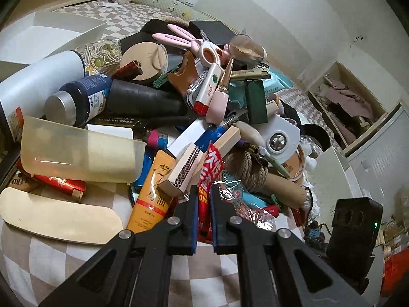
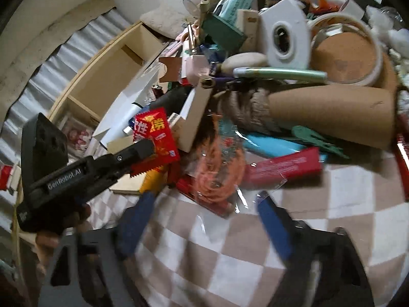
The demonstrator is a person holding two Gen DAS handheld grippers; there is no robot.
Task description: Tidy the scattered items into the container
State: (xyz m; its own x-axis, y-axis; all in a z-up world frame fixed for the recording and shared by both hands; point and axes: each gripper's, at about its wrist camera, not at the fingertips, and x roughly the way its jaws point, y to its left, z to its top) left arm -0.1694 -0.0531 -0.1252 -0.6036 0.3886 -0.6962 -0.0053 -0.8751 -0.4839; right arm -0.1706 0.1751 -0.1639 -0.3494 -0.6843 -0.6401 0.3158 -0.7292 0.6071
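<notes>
The checkered bedspread (image 1: 76, 263) carries a big heap of oddments, and everything here is placed relative to the red snack packet (image 1: 211, 171) at the heap's near edge. Far behind and left of the packet stands a white open bin (image 1: 58, 29), the likeliest container, seemingly with nothing in it, though only part of its inside shows. A clear plastic tub (image 1: 79, 151) lies on its side left of the packet, so it holds nothing as it lies. Right of the packet a brown cardboard tube (image 2: 332, 117) props up the rope coil (image 1: 244, 166) and a white tape dispenser (image 2: 283, 33) above it. Just left of the packet an orange tube (image 1: 153, 192) and a matchbox (image 1: 182, 171) lean against it.

The left gripper (image 1: 204, 192) has its blue-padded jaws closed to a narrow gap on the packet's lower end, a pinch at the loose edge that should let it slide free of the heap. The right gripper (image 2: 204, 204) hovers with jaws spread wide and empty over the bedspread, near the packet of orange elastic bands (image 2: 217, 174) just right of the packet
</notes>
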